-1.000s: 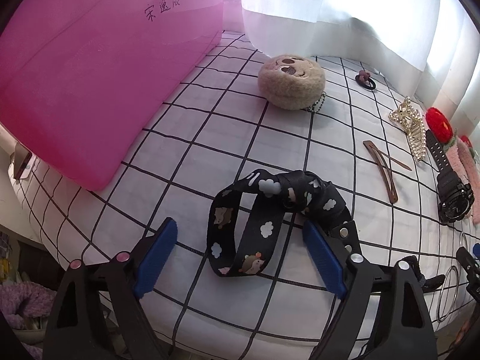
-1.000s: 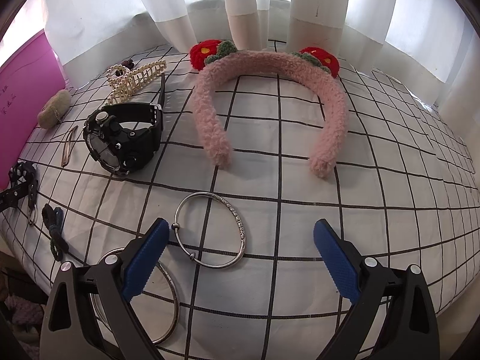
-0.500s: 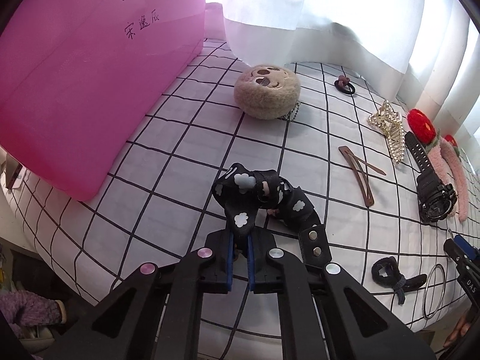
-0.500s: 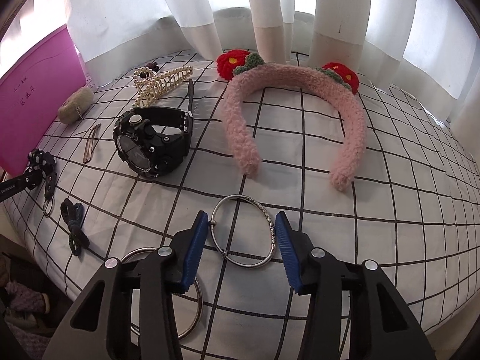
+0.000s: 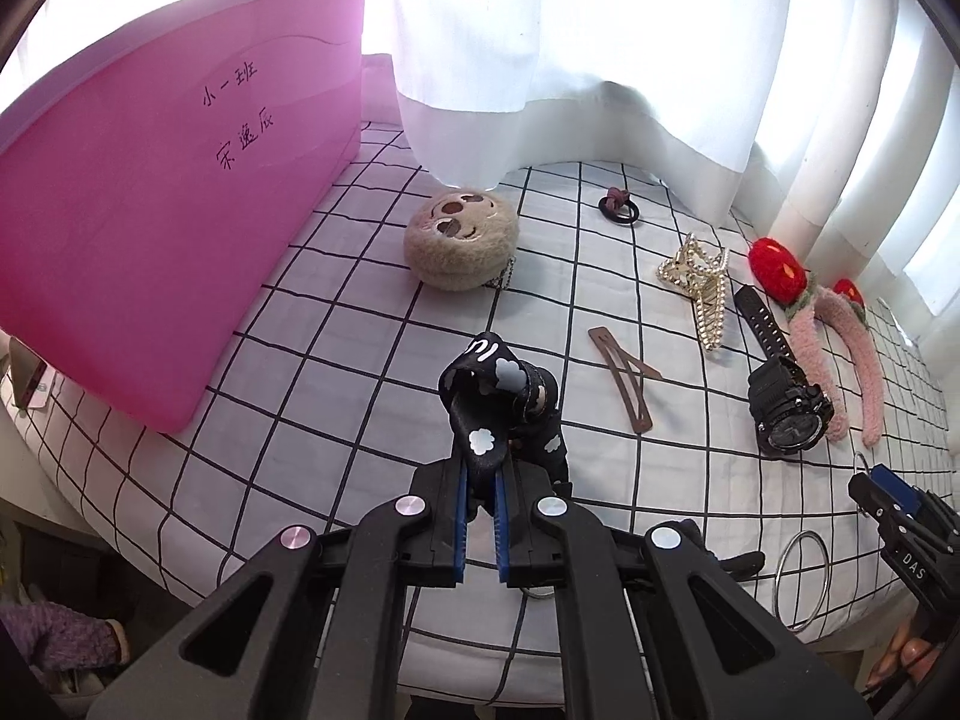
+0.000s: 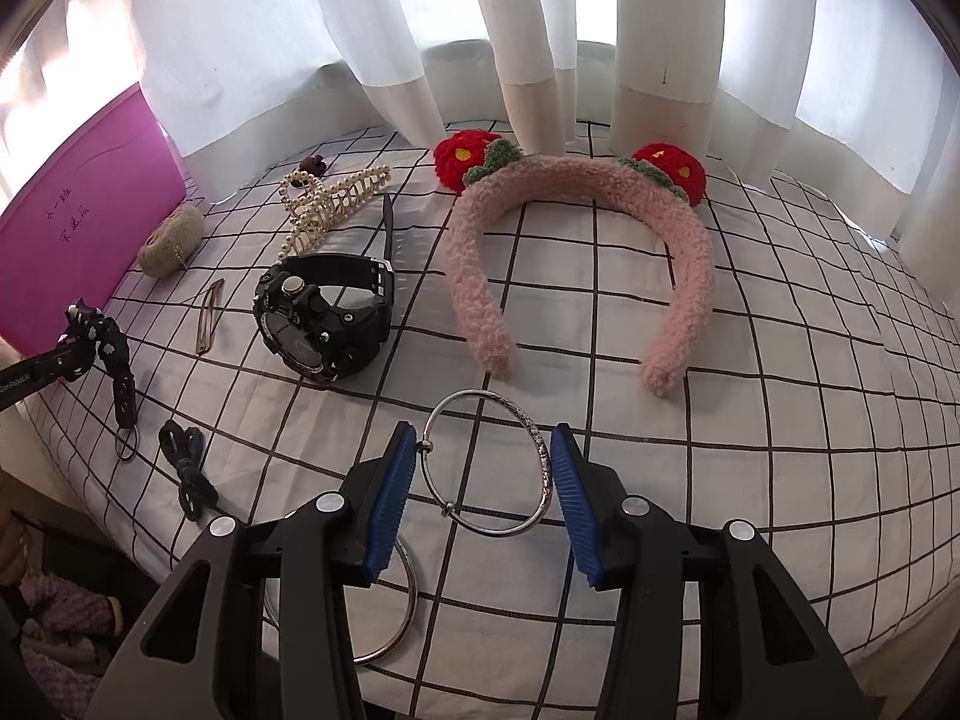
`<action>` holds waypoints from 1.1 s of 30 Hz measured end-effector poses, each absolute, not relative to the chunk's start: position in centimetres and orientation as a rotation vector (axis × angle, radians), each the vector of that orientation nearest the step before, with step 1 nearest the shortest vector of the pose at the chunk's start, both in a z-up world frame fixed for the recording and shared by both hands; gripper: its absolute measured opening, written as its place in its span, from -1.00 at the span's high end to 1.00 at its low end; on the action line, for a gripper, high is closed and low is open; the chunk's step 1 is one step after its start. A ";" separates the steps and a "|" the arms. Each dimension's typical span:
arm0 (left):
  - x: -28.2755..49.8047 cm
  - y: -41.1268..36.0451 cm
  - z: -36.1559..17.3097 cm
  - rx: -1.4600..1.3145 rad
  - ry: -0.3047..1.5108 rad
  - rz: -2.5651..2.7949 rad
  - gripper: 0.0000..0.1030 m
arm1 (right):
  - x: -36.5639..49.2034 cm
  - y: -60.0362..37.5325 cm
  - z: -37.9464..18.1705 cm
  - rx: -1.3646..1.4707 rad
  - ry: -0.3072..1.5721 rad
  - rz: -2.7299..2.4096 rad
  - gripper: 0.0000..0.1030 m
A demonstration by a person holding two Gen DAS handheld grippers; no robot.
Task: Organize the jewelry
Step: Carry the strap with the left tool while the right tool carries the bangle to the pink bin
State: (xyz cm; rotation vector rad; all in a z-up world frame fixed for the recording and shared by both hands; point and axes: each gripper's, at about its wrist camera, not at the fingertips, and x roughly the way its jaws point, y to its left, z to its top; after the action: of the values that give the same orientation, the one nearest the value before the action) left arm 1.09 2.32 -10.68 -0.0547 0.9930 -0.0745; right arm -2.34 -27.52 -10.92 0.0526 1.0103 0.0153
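White cloth ruled with a black grid (image 6: pixel 780 360) covered the surface, with pale curtains (image 6: pixel 540 30) hanging along the back. At the bottom centre of the left wrist view, the left gripper (image 5: pixel 480 516) was clenched on a black strap printed with white clouds (image 5: pixel 486 420), its loop standing up just above the blue pads. In the right wrist view that strap hung at the left edge with a metal ring dangling at its end. At the bottom centre of the right wrist view, the right gripper (image 6: pixel 483 492) had just closed in on a thin silver bangle (image 6: pixel 486 462), its pads against the bangle's two sides. A second bangle (image 6: pixel 396 618) lay partly hidden under the left finger. Farther out lay a black watch (image 6: pixel 318 324), a pink fuzzy headband (image 6: pixel 576 252), a pearl hair claw (image 6: pixel 324 204) and, at upper left, a pink box (image 6: pixel 78 234).
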 end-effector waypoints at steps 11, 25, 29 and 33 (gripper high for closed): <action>-0.3 2.3 -3.7 -0.085 0.899 -0.109 0.86 | -1.9 -25.0 -4.8 0.047 0.927 0.111 0.13; -0.6 9.8 9.3 -0.119 0.670 -0.026 0.86 | 4.7 -13.0 5.9 0.017 0.710 0.404 0.13; 0.9 14.3 11.1 -0.116 0.631 0.051 0.86 | 7.9 -7.6 7.8 0.010 0.669 0.515 0.13; 3.1 18.9 11.1 -0.119 0.631 0.124 0.86 | 11.0 -1.8 8.7 -0.022 0.659 0.606 0.13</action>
State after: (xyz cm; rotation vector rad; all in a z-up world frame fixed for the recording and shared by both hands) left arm 3.10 18.90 11.14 -0.1188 0.6305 0.1237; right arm 10.98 -1.77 8.73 -0.0217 0.6593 0.6059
